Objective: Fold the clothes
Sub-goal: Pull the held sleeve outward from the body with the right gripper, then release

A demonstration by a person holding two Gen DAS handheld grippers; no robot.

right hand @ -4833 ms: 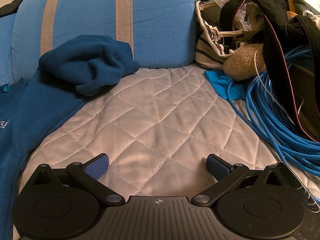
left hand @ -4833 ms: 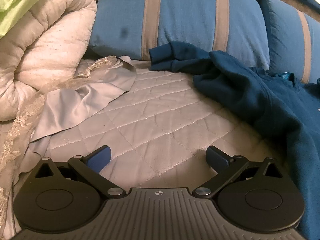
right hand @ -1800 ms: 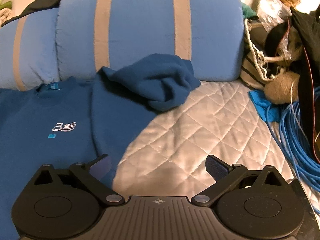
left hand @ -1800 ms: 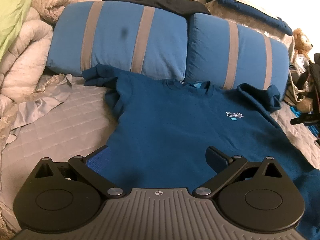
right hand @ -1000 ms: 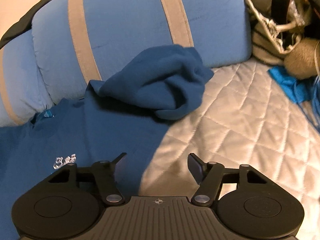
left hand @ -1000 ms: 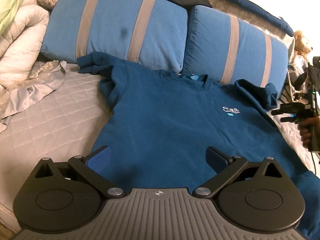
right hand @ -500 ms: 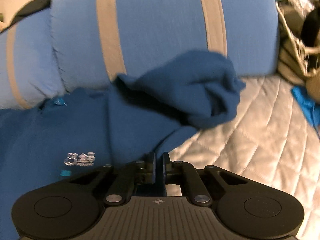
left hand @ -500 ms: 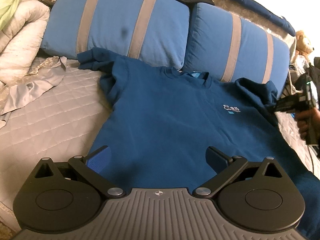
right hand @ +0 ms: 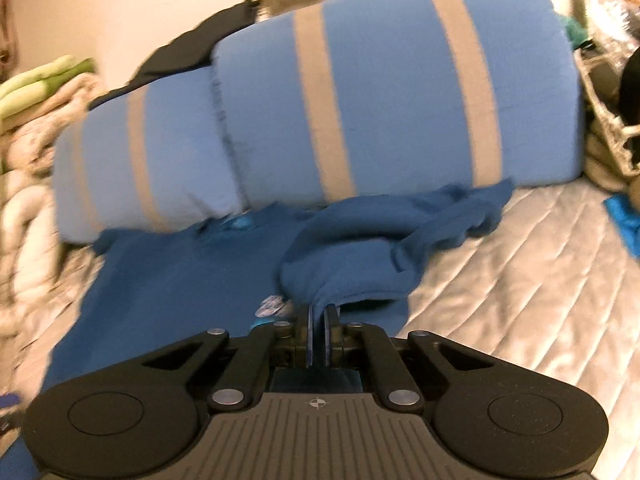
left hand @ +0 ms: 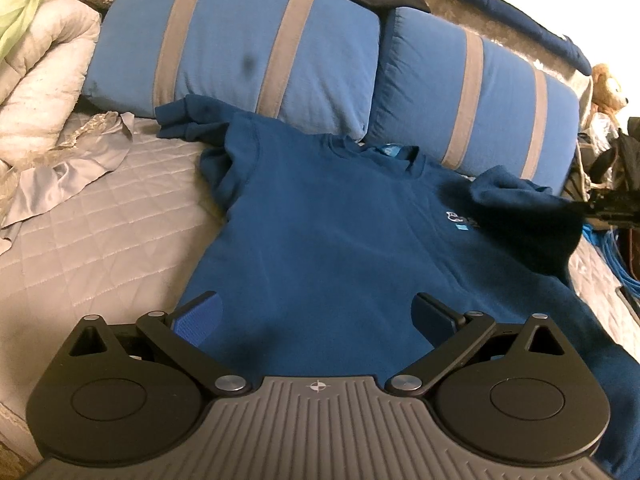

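A: Left wrist view, item one?

B: Left hand-held gripper point(left hand: 316, 316), jaws wide apart, holding nothing, hovering over the hem end of the blue sweatshirt point(left hand: 328, 240). The sweatshirt lies front up on the quilted bed point(left hand: 92, 240), collar toward the two striped pillows point(left hand: 248, 56). Its far sleeve point(left hand: 188, 120) is bunched against the left-hand pillow.

A: Item two?

B: Near sleeve point(left hand: 528, 220), lifted off the bed and carried over the chest logo, which it partly covers. The right hand-held gripper point(left hand: 612, 208) shows at the frame edge, at the sleeve's end.

A: Right wrist view?

B: Blurred. Right hand-held gripper point(right hand: 318, 336), jaws together, clamped on a fold of that sleeve point(right hand: 360, 268). The rest of the sleeve trails back toward the pillow point(right hand: 400, 92).

A: Handling note for the step?

B: Judged as the first sleeve fold. Keep the clamp firm and carry the sleeve flat across the chest, low over the cloth, so the crease falls along the shoulder seam. Let the trailing part settle before releasing, or it will likely bunch. The free left hand-held gripper could press the body down so the sweatshirt does not drag sideways.
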